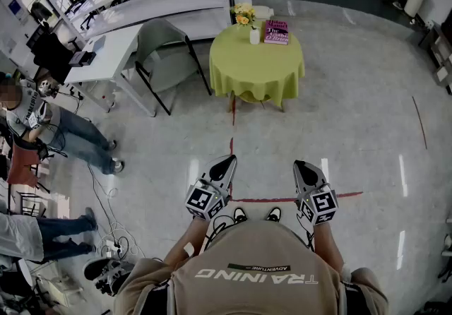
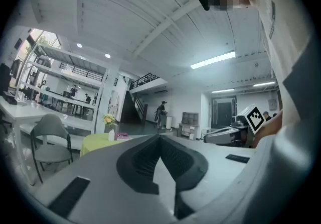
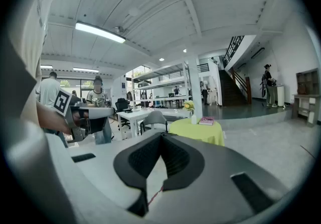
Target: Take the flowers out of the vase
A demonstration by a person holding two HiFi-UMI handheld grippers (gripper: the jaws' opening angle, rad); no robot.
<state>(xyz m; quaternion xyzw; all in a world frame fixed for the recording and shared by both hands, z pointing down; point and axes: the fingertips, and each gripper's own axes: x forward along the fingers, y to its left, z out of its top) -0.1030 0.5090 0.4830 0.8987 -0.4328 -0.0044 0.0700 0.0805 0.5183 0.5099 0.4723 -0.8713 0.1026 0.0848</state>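
Observation:
Yellow flowers (image 1: 244, 15) stand in a small white vase (image 1: 254, 36) on a round table with a lime-green cloth (image 1: 247, 66), far ahead of me across the floor. My left gripper (image 1: 229, 161) and right gripper (image 1: 298, 164) are held side by side close to my body, both shut and empty, well short of the table. In the left gripper view the flowers (image 2: 109, 119) are small at left beyond the closed left gripper (image 2: 159, 138). The right gripper view has the flowers (image 3: 188, 105) and vase (image 3: 193, 118) above the closed right gripper (image 3: 161, 136).
A pink book (image 1: 276, 31) lies beside the vase. A grey chair (image 1: 161, 52) stands left of the table, with white desks (image 1: 106, 52) behind it. People (image 1: 42, 119) stand at the left, and cables (image 1: 106, 246) lie near them. Red tape lines (image 1: 282, 200) mark the floor.

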